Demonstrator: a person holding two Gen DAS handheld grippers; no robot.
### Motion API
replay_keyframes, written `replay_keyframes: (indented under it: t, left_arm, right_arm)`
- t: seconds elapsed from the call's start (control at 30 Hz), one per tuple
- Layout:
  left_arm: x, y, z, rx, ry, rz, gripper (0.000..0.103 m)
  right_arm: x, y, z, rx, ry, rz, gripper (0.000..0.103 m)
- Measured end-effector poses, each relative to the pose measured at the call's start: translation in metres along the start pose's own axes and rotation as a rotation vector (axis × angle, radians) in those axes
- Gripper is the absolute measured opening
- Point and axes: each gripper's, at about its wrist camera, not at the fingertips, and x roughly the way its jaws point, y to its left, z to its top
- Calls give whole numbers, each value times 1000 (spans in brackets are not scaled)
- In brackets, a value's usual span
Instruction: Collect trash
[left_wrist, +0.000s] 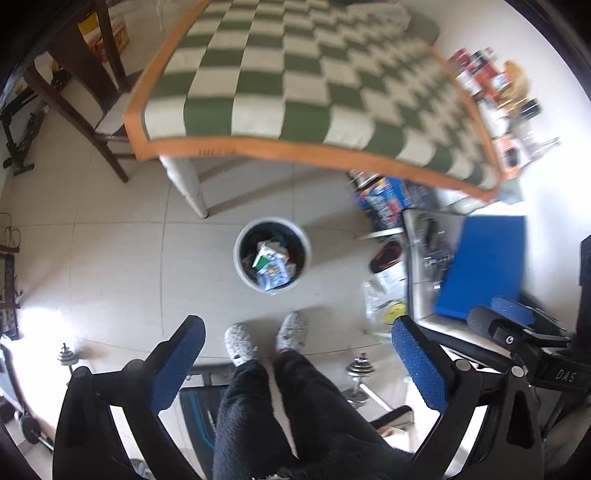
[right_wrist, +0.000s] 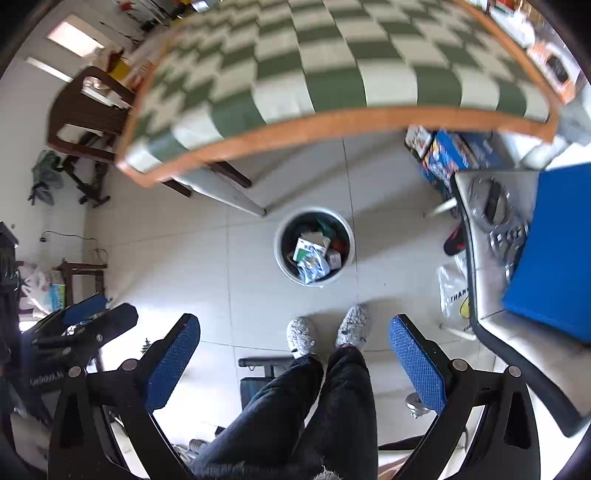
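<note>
Below both tools, straight ahead of their fingers, a white bin (left_wrist: 272, 254) stands on the tiled floor (left_wrist: 118, 258), holding cartons and crumpled wrappers (left_wrist: 271, 264). The left gripper (left_wrist: 297, 354) has its blue-padded fingers spread wide with nothing between them, and the right gripper (right_wrist: 294, 352) is released the same way, also empty. Between each pair of fingers show the person's dark trousers (left_wrist: 277, 413) and grey slippers (left_wrist: 266, 338), toes toward the bin. Beyond the bin, further out from the fingertips, is the table with a green-and-white checked cloth (left_wrist: 295, 81) edged in orange; nothing on the cloth can be made out, though motion blur softens it. To the right of the fingers sits a grey chair with a blue pad (right_wrist: 554, 251), and a plastic bag (right_wrist: 452, 291) lies on the floor beside it. The right tool's body shows at the right edge of the left view.
</note>
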Motion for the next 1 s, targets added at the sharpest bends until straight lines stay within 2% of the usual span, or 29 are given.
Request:
replay_keyframes:
  t: [0.2, 0.43, 0.67, 1.0]
  left_arm:
    - [-71, -11, -5, -4, -54, -79, 103]
    - [-119, -20, -18, 6, -90, -132, 103]
    - [-139, -29, -25, 26, -110, -151, 103]
    - [-143, -31, -31, 15, -106, -166, 103]
  right_arm:
    - [-92, 23, -8, -25, -50, 52, 103]
    - [-153, 41, -24, -44, -76, 119, 103]
    - [-176, 45, -35, -56, -74, 164, 103]
    - [-179, 46, -38, -69, -59, 167, 103]
